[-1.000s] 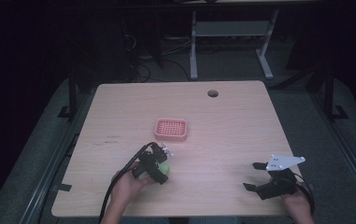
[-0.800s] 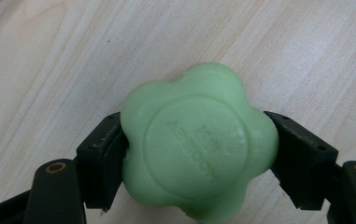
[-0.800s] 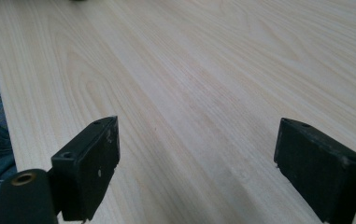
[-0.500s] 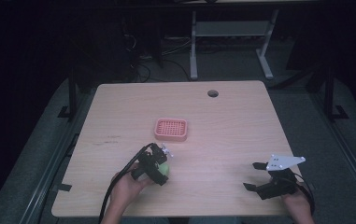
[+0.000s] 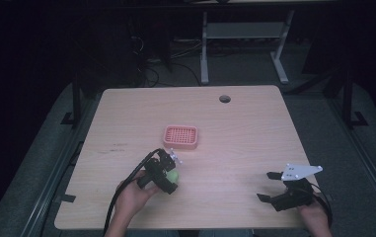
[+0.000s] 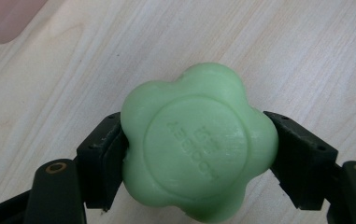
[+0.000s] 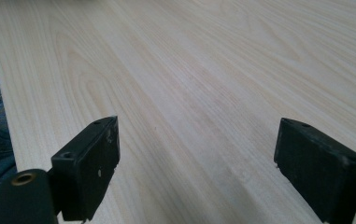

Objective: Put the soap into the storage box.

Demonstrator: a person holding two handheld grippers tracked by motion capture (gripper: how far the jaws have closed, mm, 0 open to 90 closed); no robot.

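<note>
Green soap (image 6: 199, 142): flower-shaped bar with stamped lettering, clamped by both jaws of the left tool (image 5: 162, 173), low over the worktop (image 5: 235, 133), just short of the pink soap dish (image 5: 180, 137).
Change: almost none over the last second; the bar stays where it was, so the carry to the dish looks not yet begun.
Right tool (image 5: 274, 187): jaws wide apart, holding nothing, resting near the front edge.

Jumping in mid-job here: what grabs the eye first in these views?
The green flower-shaped soap, pinched between the left gripper's black fingers just above the table near the front edge. Behind it, mid-table, sits a pink perforated soap dish. The right gripper waits open at front right.
</note>
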